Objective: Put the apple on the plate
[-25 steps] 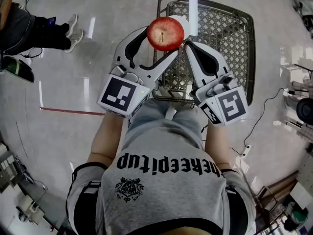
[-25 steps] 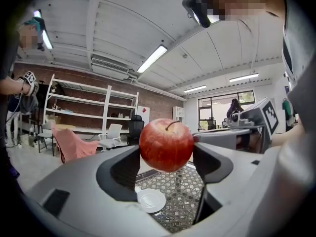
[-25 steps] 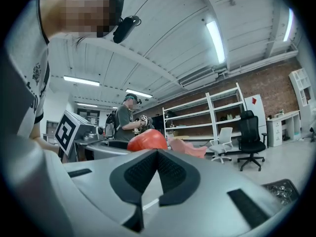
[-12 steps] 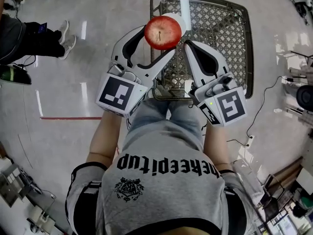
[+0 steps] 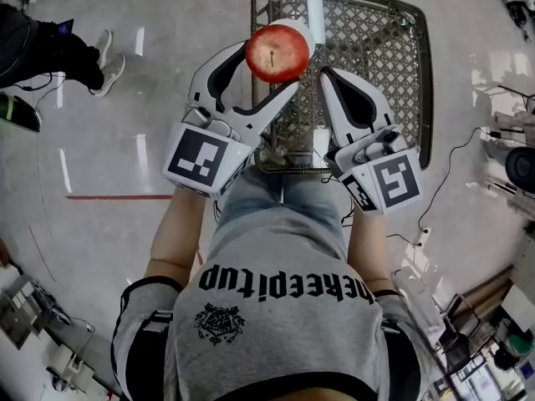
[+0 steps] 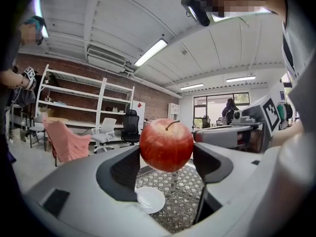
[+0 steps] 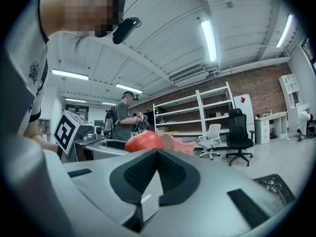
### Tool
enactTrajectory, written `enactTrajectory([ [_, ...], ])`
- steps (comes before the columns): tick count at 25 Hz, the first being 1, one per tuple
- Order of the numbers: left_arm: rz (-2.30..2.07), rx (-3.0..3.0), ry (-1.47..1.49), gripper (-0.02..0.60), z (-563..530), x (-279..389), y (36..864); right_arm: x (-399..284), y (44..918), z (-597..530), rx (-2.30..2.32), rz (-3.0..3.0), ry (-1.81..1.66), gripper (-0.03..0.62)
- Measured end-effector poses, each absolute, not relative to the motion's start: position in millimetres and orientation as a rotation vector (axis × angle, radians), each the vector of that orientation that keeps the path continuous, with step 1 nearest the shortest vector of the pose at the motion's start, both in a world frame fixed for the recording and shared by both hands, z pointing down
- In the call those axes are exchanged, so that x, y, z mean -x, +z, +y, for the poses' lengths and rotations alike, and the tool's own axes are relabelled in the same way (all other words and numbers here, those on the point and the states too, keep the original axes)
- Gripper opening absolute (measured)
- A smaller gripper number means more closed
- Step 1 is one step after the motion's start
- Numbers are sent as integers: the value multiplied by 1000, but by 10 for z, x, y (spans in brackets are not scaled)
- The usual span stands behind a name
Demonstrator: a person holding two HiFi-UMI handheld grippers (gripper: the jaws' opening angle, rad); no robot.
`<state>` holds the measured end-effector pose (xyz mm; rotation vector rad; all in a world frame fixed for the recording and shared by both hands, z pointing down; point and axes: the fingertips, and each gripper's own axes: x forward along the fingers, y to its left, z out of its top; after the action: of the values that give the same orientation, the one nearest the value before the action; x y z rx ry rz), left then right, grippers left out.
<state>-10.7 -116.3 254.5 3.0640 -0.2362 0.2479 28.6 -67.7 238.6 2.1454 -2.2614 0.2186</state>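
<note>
A red apple (image 5: 276,51) is held up in the air, and my left gripper (image 5: 272,69) is shut on it, one jaw on either side. In the left gripper view the apple (image 6: 166,145) sits stem-up between the pads, with the white plate (image 6: 149,200) below it on a metal mesh table top (image 6: 185,191). In the head view the apple covers most of the plate (image 5: 303,30). My right gripper (image 5: 328,78) hangs just right of the apple with nothing in it, its jaws together. The apple (image 7: 143,141) shows beyond them in the right gripper view.
The mesh table (image 5: 376,65) lies straight ahead below the grippers. Another person's legs and shoes (image 5: 100,53) are at the far left. A red floor line (image 5: 117,197) runs on the left and a cable (image 5: 451,182) on the right. Shelves (image 6: 84,102) and office chairs (image 6: 130,127) stand far off.
The apple and both grippers have shifted slightly left and forward over the mesh table. The grip on the apple is unchanged.
</note>
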Motion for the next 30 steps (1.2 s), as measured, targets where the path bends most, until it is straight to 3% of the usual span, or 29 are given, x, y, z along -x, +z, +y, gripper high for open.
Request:
enactTrajectory([
  [30, -391, -2909, 478, 377, -1746, -721, 3666, -1166, 3223, -1434, -1977, -2330, 361, -2],
])
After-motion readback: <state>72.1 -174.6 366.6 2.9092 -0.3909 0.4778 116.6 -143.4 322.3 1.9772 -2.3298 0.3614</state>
